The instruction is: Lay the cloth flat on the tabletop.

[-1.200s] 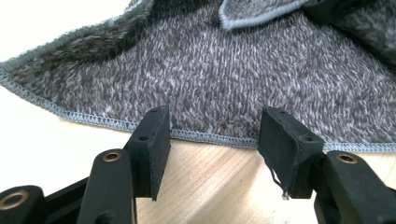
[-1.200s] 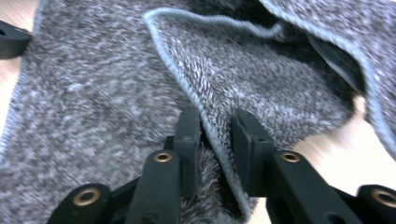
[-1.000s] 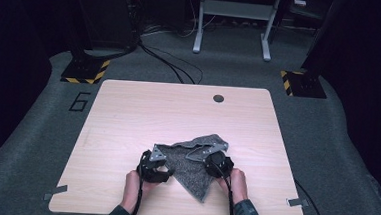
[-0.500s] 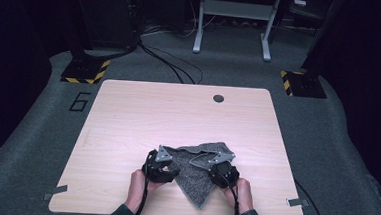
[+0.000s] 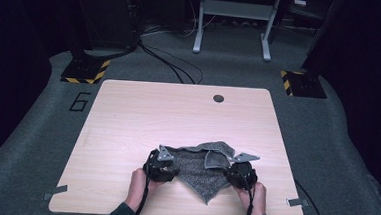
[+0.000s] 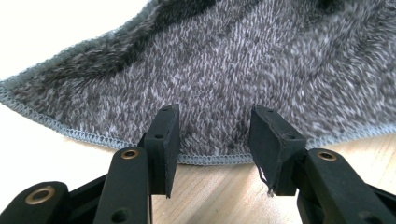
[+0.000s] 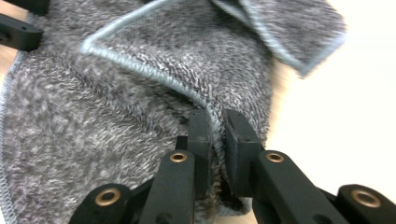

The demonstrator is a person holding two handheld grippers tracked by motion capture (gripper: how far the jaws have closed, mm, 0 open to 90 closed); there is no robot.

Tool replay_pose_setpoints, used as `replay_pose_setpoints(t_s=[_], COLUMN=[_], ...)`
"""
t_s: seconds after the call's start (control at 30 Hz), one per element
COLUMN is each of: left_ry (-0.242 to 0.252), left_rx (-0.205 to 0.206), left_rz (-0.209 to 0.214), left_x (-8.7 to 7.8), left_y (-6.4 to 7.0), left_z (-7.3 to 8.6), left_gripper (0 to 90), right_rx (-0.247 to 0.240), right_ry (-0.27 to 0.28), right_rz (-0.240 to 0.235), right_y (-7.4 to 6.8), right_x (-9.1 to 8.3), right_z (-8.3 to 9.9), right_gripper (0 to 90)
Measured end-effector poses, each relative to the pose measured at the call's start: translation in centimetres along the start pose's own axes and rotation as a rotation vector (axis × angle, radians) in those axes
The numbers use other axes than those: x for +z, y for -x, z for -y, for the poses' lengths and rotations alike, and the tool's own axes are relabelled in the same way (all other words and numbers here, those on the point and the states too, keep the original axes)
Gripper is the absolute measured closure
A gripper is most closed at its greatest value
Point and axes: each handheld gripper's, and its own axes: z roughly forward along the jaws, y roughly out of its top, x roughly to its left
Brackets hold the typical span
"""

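A grey fuzzy cloth (image 5: 200, 167) lies crumpled on the wooden table (image 5: 143, 114) near its front edge, one corner pointing toward the person. My left gripper (image 5: 162, 167) sits at the cloth's left side. In the left gripper view the left gripper (image 6: 212, 135) is open, its jaws straddling the stitched hem of the cloth (image 6: 224, 70) with a wide gap. My right gripper (image 5: 239, 173) is at the cloth's right side. In the right gripper view the right gripper (image 7: 217, 133) is shut on a raised hemmed fold of the cloth (image 7: 140, 93).
A round cable hole (image 5: 218, 97) sits near the table's far edge. Beyond the table stand a metal frame's legs (image 5: 233, 25) and two black-and-yellow striped bases (image 5: 85, 71), with cables on the grey floor. A "6" (image 5: 79, 101) is marked on the floor left of the table.
Both hands have drawn back toward the table's front edge and apart. The right gripper has pulled the cloth's fold toward the right, and the cloth has bunched differently.
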Motion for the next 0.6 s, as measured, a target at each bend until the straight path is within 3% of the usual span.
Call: replay_pose_setpoints(t_s=[0.33,0.4,0.47,0.57,0.6], left_ry=[-0.009,-0.027,-0.009,0.002,0.014], left_rx=[-0.001,-0.005,0.002,0.014,0.013], left_rz=[-0.006,-0.010,-0.020,-0.021,-0.015], left_x=[-0.3,-0.3,-0.5,-0.7,-0.7], left_y=[-0.3,-0.1,0.4,0.7,1.0], left_z=[0.2,0.1,-0.1,-0.4,-0.7], left_gripper=[53.0,48.5,43.2,40.8,40.6], right_rx=[0.073,0.063,0.036,0.016,-0.007], right_ry=[-0.021,-0.016,-0.010,0.004,0.026], right_rz=[0.042,0.022,0.009,-0.019,-0.062], right_y=[2.2,2.0,1.4,0.6,-0.4], right_x=[-1.5,-1.8,-2.0,-2.2,-2.5], right_z=[1.5,1.4,0.9,0.4,-0.4], right_gripper=[73.7,66.9,57.2,52.8,49.1])
